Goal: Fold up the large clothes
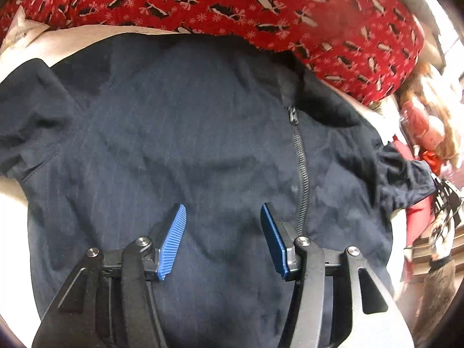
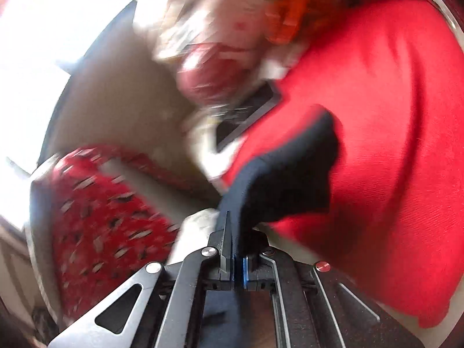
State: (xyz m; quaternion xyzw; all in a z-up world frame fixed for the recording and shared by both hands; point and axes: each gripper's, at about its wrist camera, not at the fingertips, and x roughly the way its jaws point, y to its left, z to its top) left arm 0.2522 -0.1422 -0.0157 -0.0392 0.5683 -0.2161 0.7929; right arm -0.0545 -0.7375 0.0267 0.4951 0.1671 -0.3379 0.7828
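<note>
Navy fabric fills most of the left wrist view: a dark top (image 1: 179,133) lies spread on a pale surface (image 1: 17,220), faintly pinstriped, creased across the middle. A black zip (image 1: 301,174) runs down it right of centre, its pull near the neck at the upper middle. One sleeve lies at the left edge of the frame, the other is bunched at the right edge.

Left gripper (image 1: 223,214), at the bottom centre of that view, points down at the top. Its blue pads (image 1: 172,243) stand well apart with nothing between them; whether the tips touch the cloth cannot be told.

Right gripper (image 2: 232,223), at the bottom centre of the right wrist view, has its fingers pressed together on a fold of the same navy top (image 2: 290,179), which rises from the tips as a dark flap. This view is heavily blurred.

Red cloth with a black and white print (image 1: 261,3) lies along the upper edge of the left view, overlapping the top's neck end at the upper right. It shows again at the lower left of the right view (image 2: 101,203). Plain red cloth (image 2: 391,116) covers the right half of that view, behind the flap. A dark flat rectangular object (image 2: 249,116) sits mid-frame beside it; its nature cannot be told.
</note>
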